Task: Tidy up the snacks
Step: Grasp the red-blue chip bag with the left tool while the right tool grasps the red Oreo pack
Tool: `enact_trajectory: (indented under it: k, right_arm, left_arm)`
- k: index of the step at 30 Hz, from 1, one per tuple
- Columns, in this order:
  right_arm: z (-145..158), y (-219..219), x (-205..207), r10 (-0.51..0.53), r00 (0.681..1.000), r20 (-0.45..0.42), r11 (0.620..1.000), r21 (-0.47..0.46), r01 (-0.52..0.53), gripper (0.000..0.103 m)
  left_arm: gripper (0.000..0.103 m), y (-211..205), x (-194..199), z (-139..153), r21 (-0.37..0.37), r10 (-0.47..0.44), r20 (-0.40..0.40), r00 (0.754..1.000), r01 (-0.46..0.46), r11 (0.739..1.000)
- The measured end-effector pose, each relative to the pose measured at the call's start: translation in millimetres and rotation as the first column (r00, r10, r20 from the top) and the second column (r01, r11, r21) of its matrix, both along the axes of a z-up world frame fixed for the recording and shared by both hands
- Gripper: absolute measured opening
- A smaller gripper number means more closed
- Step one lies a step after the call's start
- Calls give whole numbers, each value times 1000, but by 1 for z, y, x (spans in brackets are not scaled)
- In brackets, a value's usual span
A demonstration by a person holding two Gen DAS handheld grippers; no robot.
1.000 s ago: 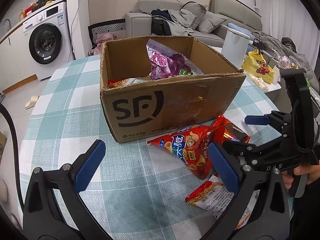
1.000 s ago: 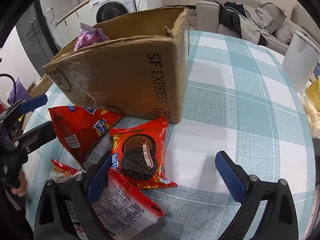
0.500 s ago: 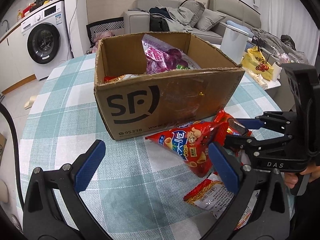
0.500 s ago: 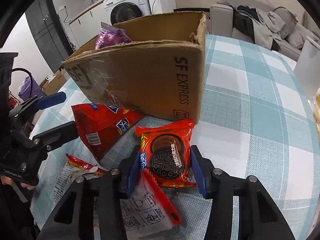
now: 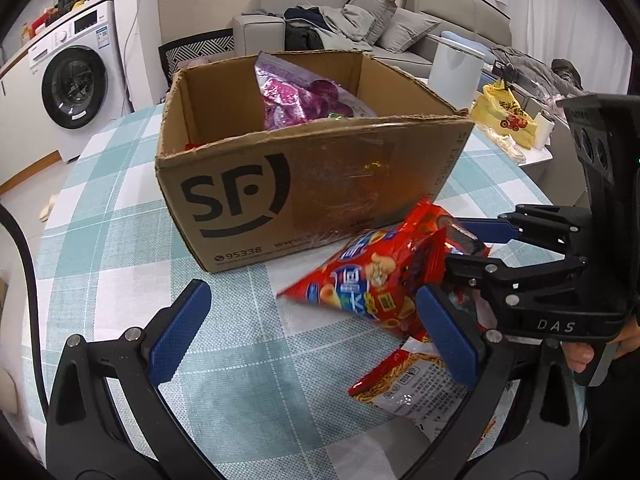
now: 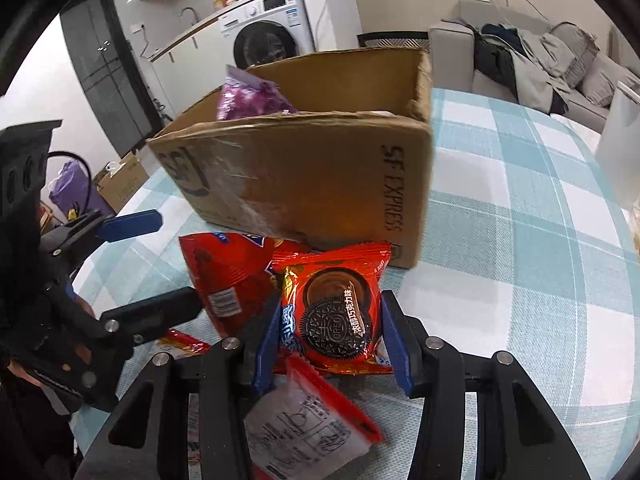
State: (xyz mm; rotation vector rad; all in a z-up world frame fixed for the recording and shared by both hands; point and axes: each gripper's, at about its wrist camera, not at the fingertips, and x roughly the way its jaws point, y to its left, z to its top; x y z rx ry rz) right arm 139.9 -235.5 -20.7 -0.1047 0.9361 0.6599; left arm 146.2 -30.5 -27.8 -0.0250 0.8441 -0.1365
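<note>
Two blue fingers (image 6: 394, 344) of the right gripper (image 6: 330, 340) pinch the light, crinkly Oreo packet (image 6: 334, 312) by its sides near the box (image 6: 312, 184); left gripper (image 5: 312, 332) gapes empty

Box front (image 5: 280, 200): "SF" logo, "95338" and a partly hidden "www" address, centre of left view.
Box side (image 6: 394, 184): "SF EXPRESS", running vertically, centre right of right view.
Cookie packet (image 6: 336, 312): "OREO" on the biscuit.
Right gripper body (image 5: 556, 325): "DAS", lower right.
</note>
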Motion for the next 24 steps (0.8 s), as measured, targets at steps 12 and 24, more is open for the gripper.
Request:
enact_trajectory:
  k: [12, 24]
  right_arm:
    - [7, 11, -9, 41, 999, 25, 999, 7, -41, 48]
    - [13, 0, -7, 0, 1000, 25, 1000, 18, -1, 48]
  left_arm:
    - [102, -9, 1, -14, -5, -69, -45, 997, 69, 998]
    - [70, -7, 14, -33, -144, -110, -68, 992, 100, 985]
